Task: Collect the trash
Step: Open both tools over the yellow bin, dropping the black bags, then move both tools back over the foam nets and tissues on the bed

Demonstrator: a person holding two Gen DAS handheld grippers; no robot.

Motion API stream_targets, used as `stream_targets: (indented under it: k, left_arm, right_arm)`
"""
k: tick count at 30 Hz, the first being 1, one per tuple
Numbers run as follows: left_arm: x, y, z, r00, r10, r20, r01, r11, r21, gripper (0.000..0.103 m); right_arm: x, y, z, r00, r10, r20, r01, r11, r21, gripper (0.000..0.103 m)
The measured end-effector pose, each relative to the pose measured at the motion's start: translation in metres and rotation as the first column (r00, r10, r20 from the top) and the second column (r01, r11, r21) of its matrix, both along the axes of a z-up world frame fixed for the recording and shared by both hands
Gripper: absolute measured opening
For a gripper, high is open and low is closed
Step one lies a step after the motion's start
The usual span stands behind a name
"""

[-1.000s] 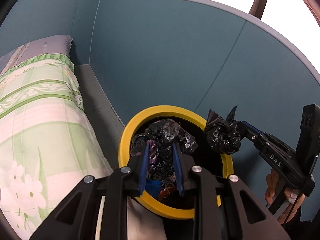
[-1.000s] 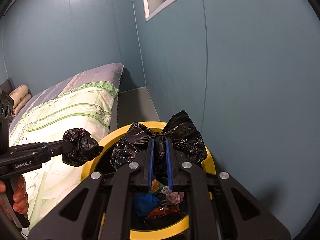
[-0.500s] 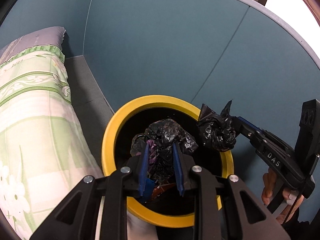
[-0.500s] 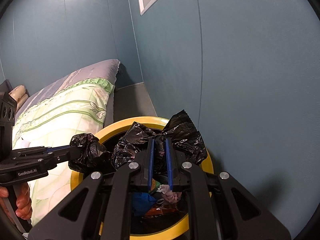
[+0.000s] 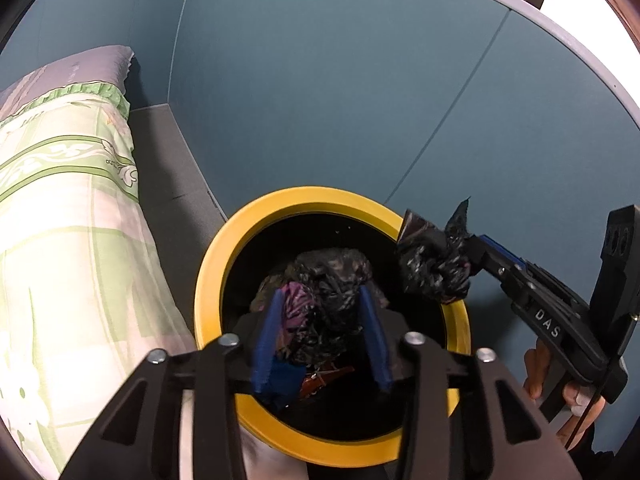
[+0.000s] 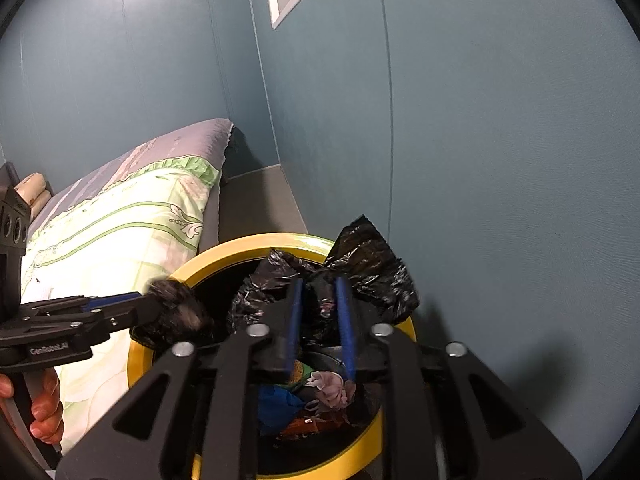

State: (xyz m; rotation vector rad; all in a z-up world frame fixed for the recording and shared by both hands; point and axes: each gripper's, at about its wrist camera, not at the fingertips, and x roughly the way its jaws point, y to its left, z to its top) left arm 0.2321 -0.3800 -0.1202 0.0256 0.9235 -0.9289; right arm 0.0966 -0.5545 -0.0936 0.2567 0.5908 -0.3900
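- Landmark: the yellow-rimmed bin (image 5: 208,280), standing between the bed (image 5: 68,216) and the blue wall (image 5: 360,100). All places below are given against it.
- Left gripper (image 5: 320,312): your jaws have just been opening. They now stand partly apart over the bin's mouth, with a bunched corner of the black bag (image 5: 332,280) between the blue fingers (image 5: 268,324). The plastic looks slack there, and you cannot tell from the wrist view whether either pad presses on it.
- Right gripper (image 6: 318,320): these jaws have also just been opening, by less. They stand a little apart above the bin's rim on the wall side, with another bunch of the same bag between them. In the left view that bunch (image 5: 436,268) hangs at the fingertips, just over the rim; whether it is gripped or merely caught is not clear.
- Change against the earlier frames: both hands sit lower and nearer the bin, and the left bunch now lies inside the rim rather than above it.
- Task thing: the bag with its trash is inside the bin; blue, pink and orange scraps (image 6: 304,396) show at the bottom.
- Reading: you appear to be letting the bag's corners go, so it settles back into the bin. If you mean to lift the bag out, both grips need retaking.
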Motion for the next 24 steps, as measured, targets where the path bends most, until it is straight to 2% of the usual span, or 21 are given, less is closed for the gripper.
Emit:
stream_targets:
  k: [2,5,7,9,11,13,15,19,24]
  left_arm:
    - [0.000,0.002,0.002,1.000,0.010,0.002,-0.010,1.000,-0.006,0.053]
    - [0.001,0.007,0.005,1.000,0.023,0.006,-0.023,1.000,-0.015,0.055]
    - [0.002,0.013,0.008,0.999,0.044,0.008,-0.043,0.999,-0.024,0.068]
    - [0.004,0.022,0.013,0.997,0.072,0.018,-0.071,0.997,-0.036,0.072]
    - [0.006,0.030,0.017,0.996,0.090,0.023,-0.089,0.995,-0.045,0.076]
    - [0.008,0.042,0.023,0.991,0.128,0.036,-0.126,0.991,-0.054,0.084]
    - [0.010,0.054,0.029,0.987,0.157,0.044,-0.154,0.986,-0.065,0.088]
    - [0.013,0.081,0.040,0.974,0.220,0.061,-0.215,0.973,-0.079,0.093]
    - [0.016,0.120,0.051,0.952,0.299,0.069,-0.291,0.952,-0.099,0.095]
  right_arm:
    - [-0.002,-0.001,0.000,1.000,-0.006,0.004,0.006,1.000,0.001,0.032]
    - [-0.005,-0.002,0.002,1.000,-0.019,0.006,0.019,1.000,-0.004,0.033]
    - [-0.006,-0.002,0.003,1.000,-0.022,0.011,0.022,1.000,-0.003,0.037]
    - [-0.009,-0.001,0.007,0.999,-0.025,0.022,0.025,1.000,-0.004,0.046]
    - [-0.013,0.002,0.011,0.999,-0.026,0.035,0.027,1.000,-0.007,0.049]
    - [-0.016,0.005,0.016,0.999,-0.026,0.044,0.027,0.999,-0.019,0.055]
    - [-0.018,0.010,0.021,0.998,-0.014,0.056,0.016,0.999,-0.028,0.063]
    - [-0.020,0.026,0.032,0.997,0.018,0.077,-0.014,0.998,-0.056,0.073]
    - [-0.017,0.047,0.041,0.993,0.077,0.093,-0.070,0.995,-0.077,0.085]
